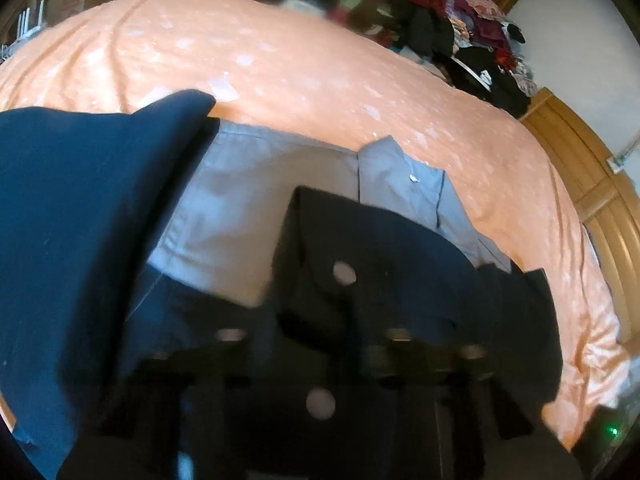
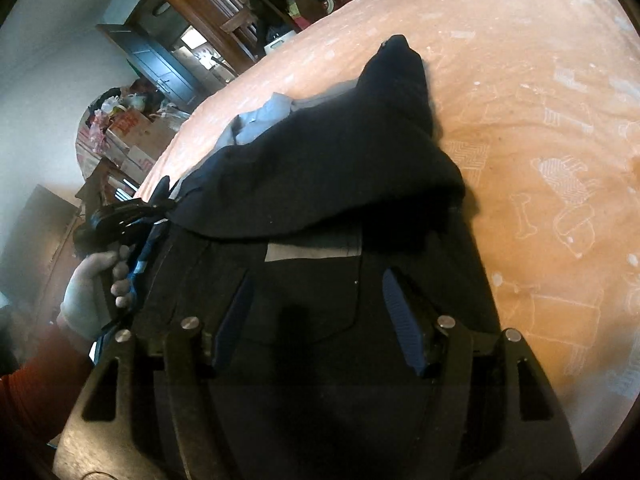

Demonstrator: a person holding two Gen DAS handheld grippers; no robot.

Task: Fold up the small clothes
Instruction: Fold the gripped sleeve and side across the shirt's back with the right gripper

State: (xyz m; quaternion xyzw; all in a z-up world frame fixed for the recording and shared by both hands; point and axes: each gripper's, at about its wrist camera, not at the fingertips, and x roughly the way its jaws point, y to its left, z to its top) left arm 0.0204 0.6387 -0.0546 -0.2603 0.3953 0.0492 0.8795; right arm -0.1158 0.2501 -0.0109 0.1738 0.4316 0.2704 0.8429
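A navy garment with a pale grey lining lies on an orange bedsheet. One flap of it is lifted and folded over. My right gripper is open just above the dark cloth, its blue pads wide apart with nothing pinched. At the left a hand holds my left gripper, which looks shut on the garment's edge. In the left wrist view the raised navy flap fills the left side, the grey lining shows beyond it, and the fingers are blurred.
A pile of mixed clothes sits past the bed's far side. A wooden bed frame curves along the right. Cardboard boxes and a dark cabinet stand beside the bed. Bare sheet stretches beyond the garment.
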